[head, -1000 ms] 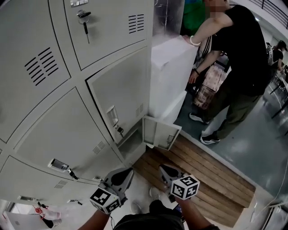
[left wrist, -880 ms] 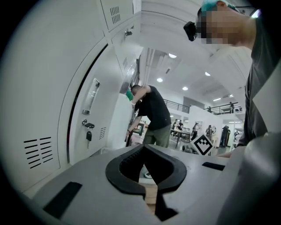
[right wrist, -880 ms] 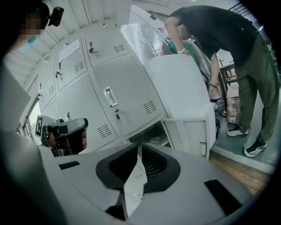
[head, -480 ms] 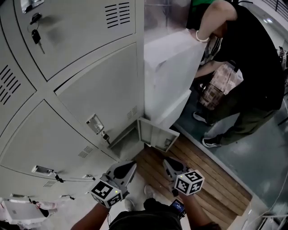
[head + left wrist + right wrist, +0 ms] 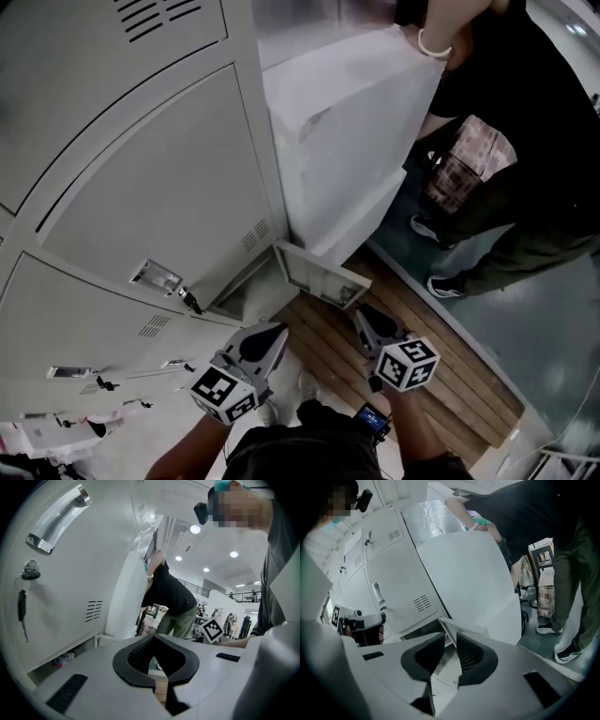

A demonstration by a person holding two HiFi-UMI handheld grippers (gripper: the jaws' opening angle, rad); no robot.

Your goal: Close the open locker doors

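Observation:
The bank of grey lockers fills the left of the head view. One small bottom-row door hangs open, swung out over the wooden boards. My left gripper is low, just left of that opening, its jaws shut on nothing. My right gripper is to the right of the door, jaws a narrow gap apart and empty. In the right gripper view the open door's top edge shows just beyond the jaws. The left gripper view looks along the locker fronts.
A person in black leans on a big white box right beside the locker bank, with a checked bag next to them. Wooden boards cover the floor under the grippers. Keys hang in the closed doors.
The head view has swung down and along the lockers. Both grippers have moved toward the open bottom door, which now sits close in front of them. The jaws look unchanged.

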